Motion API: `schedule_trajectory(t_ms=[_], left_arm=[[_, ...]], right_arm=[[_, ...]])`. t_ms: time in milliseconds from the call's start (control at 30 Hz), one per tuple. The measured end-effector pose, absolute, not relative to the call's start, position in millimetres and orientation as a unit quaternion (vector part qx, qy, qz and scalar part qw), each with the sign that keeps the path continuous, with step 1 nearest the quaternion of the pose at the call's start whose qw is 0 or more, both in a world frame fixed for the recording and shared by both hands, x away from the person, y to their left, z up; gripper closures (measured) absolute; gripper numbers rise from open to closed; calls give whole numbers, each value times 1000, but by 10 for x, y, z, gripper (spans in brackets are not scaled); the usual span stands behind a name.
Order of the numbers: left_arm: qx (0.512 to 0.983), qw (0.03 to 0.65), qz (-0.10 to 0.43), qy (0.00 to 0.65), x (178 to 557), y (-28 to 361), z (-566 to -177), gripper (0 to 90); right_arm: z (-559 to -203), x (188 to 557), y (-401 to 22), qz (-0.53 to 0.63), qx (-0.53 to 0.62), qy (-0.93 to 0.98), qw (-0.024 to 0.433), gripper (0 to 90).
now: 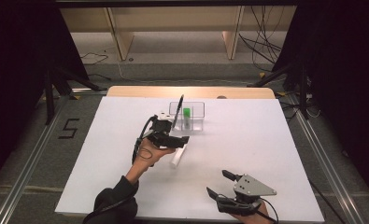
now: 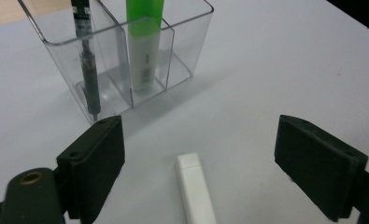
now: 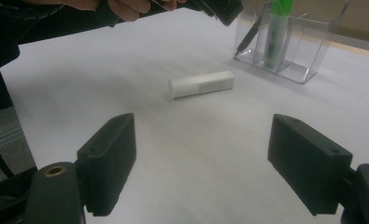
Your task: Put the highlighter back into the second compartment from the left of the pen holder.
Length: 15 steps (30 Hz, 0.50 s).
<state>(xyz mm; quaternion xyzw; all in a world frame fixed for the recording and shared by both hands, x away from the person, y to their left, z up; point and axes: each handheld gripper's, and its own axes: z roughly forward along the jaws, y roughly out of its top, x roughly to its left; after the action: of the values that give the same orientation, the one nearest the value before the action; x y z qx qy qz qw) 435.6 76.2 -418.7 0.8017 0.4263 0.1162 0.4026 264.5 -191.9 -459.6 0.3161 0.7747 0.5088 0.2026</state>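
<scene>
A: What's in the clear organizer (image 1: 196,108) at upper centre?

B: A black pen (image 1: 178,111) leaning in its left compartment, a green highlighter (image 1: 187,116) upright beside it.

A: And the hands?

B: The left gripper (image 2: 198,154) hovers with jaws wide apart over the white tube (image 2: 195,189) lying at centre; the right gripper (image 1: 219,183), lower right, gapes empty

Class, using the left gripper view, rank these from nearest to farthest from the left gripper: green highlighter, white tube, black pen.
1. White tube, lying between the open jaws.
2. Black pen, upright in the clear organiser's left compartment.
3. Green highlighter, middle compartment, slightly farther back.
</scene>
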Motion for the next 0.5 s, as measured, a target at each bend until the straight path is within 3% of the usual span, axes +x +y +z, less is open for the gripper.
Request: schedule_trajectory(t_ms=[500], left_arm=[[817,382,111,418,4199,772,-4219,157]], right_arm=[[-4600,2653,-1920,508,317,775,201,245]])
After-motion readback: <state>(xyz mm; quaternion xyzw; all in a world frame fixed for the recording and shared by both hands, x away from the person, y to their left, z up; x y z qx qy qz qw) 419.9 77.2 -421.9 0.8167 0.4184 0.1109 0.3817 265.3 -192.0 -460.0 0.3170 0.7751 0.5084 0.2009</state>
